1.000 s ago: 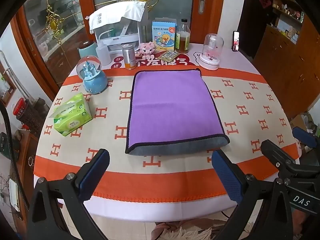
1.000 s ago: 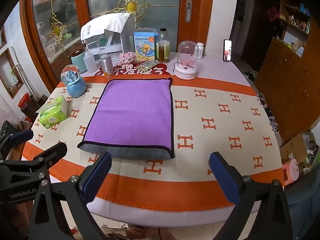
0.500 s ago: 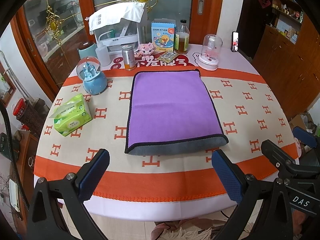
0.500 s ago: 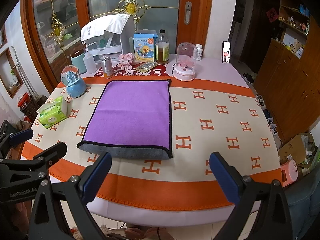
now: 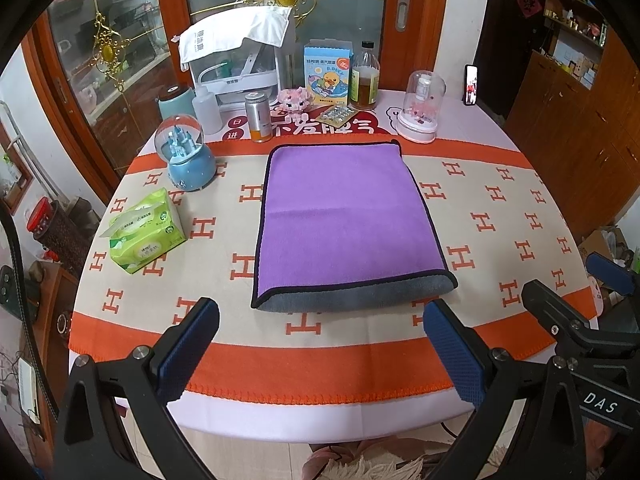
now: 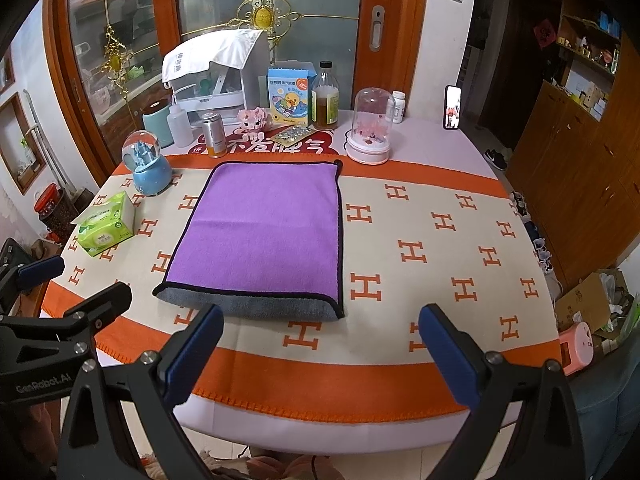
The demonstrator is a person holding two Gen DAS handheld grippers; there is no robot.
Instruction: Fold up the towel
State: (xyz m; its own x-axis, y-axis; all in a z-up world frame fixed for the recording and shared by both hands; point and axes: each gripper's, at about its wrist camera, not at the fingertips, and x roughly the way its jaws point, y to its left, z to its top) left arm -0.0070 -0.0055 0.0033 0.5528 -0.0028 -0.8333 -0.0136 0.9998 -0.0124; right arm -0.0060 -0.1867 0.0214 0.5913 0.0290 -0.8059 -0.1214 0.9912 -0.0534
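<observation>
A purple towel with a black hem lies flat on the table, folded over, its grey underside showing along the near edge. It also shows in the right wrist view. My left gripper is open and empty, held off the table's near edge in front of the towel. My right gripper is open and empty, also off the near edge, just right of the towel's near corner. Each gripper shows at the side of the other's view.
The round table has an orange and cream cloth with H marks. A green tissue pack and a blue snow globe stand left of the towel. Bottles, a box, a can and a glass dome line the far edge.
Both grippers have pulled back and risen slightly, so the towel sits a little farther away. The towel has not moved, and both grippers stay open.
</observation>
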